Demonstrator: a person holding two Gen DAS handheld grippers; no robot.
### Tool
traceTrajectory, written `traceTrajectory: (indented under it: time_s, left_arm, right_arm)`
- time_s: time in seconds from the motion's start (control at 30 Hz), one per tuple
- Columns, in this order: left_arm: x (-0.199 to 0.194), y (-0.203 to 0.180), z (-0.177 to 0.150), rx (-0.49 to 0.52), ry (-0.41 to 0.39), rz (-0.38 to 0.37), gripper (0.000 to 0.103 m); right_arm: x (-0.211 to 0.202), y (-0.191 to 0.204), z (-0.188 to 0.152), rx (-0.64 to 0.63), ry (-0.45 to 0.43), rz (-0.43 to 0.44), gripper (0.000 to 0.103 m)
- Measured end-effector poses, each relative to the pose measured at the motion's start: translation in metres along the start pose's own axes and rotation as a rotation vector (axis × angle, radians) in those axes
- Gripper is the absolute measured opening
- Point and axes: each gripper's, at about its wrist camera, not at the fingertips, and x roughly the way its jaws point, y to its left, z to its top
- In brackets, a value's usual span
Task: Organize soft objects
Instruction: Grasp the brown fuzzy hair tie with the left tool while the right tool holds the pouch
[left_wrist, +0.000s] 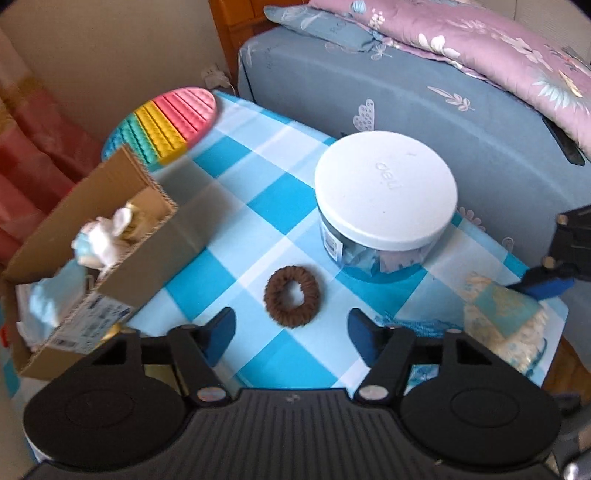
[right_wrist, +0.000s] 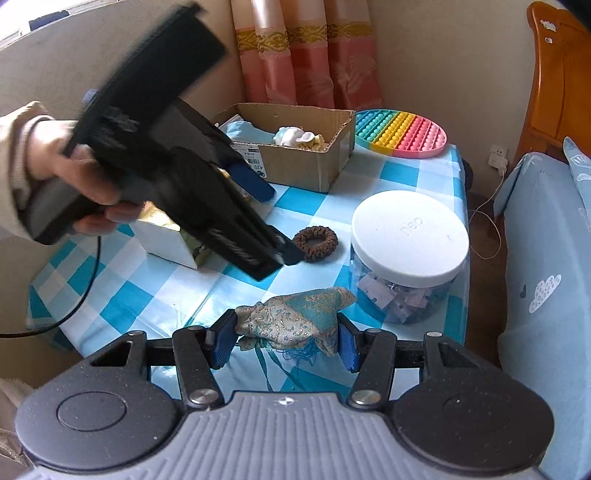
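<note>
A brown hair scrunchie (left_wrist: 291, 301) lies on the blue checked tablecloth (left_wrist: 258, 206), just ahead of my open left gripper (left_wrist: 291, 332), between its fingers' line; it also shows in the right wrist view (right_wrist: 316, 239). My right gripper (right_wrist: 286, 341) is shut on a teal and gold fabric pouch (right_wrist: 295, 321), low over the near edge of the table; the pouch also shows in the left wrist view (left_wrist: 502, 321). A cardboard box (left_wrist: 110, 258) at the left holds a white plush toy (left_wrist: 103, 236) and light blue cloth (left_wrist: 51, 299).
A clear jar with a white lid (left_wrist: 386, 192) stands right of the scrunchie. A rainbow pop-it mat (left_wrist: 166, 125) lies at the far corner. A small white box (right_wrist: 170, 236) sits under the left gripper (right_wrist: 273, 221). A bed (left_wrist: 406, 92) borders the table.
</note>
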Motion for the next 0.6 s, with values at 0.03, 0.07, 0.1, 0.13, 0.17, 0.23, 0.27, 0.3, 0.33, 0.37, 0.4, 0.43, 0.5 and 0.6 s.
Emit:
traceTrajectory:
  time_s: [0.03,0.07,0.1,0.13,0.17,0.23,0.27,0.3,0.33,0.37,0.4,0.43,0.5,0.6]
  left_arm:
    - [0.004,0.001,0.002,-0.007,0.006,-0.008,0.063]
    - [0.009,0.002,0.003,-0.016,0.012,-0.016,0.063]
    - [0.012,0.003,0.003,-0.025,0.013,-0.021,0.062]
    - [0.014,0.004,0.004,-0.032,0.013,-0.025,0.062]
    - [0.017,0.004,0.004,-0.043,0.013,-0.031,0.062]
    - [0.021,0.005,0.004,-0.055,0.019,-0.042,0.06]
    - [0.023,0.005,0.005,-0.057,0.021,-0.045,0.059]
    - [0.024,0.005,0.005,-0.058,0.023,-0.045,0.058]
    - [0.025,0.006,0.006,-0.063,0.023,-0.045,0.058]
    - [0.027,0.007,0.007,-0.072,0.021,-0.048,0.058]
    - [0.028,0.008,0.007,-0.079,0.02,-0.052,0.058]
    - [0.029,0.01,0.008,-0.088,0.022,-0.054,0.058]
    - [0.032,0.011,0.008,-0.092,0.03,-0.048,0.058]
    - [0.037,0.012,0.008,-0.09,0.043,-0.033,0.055]
  right_arm:
    - [0.0,-0.001,0.0,-0.001,-0.001,-0.001,0.06]
    - [0.0,-0.002,-0.001,0.001,-0.002,-0.001,0.06]
    - [0.0,-0.002,-0.001,0.002,-0.002,-0.001,0.06]
    - [-0.001,-0.003,-0.002,0.001,-0.003,-0.001,0.06]
    - [-0.001,-0.003,-0.003,0.001,-0.005,-0.002,0.06]
    - [-0.001,-0.005,-0.003,0.003,-0.004,0.001,0.06]
    - [-0.002,-0.006,-0.004,0.006,-0.005,0.0,0.06]
    - [-0.001,-0.007,-0.004,0.01,-0.005,0.0,0.06]
    - [-0.001,-0.008,-0.004,0.014,-0.005,0.001,0.06]
    - [-0.002,-0.01,-0.004,0.019,-0.006,0.002,0.06]
    - [-0.002,-0.011,-0.004,0.022,-0.008,0.004,0.06]
    - [-0.002,-0.011,-0.004,0.023,-0.008,0.005,0.06]
    - [-0.002,-0.011,-0.004,0.023,-0.01,0.005,0.06]
    - [-0.002,-0.011,-0.004,0.02,-0.011,0.006,0.06]
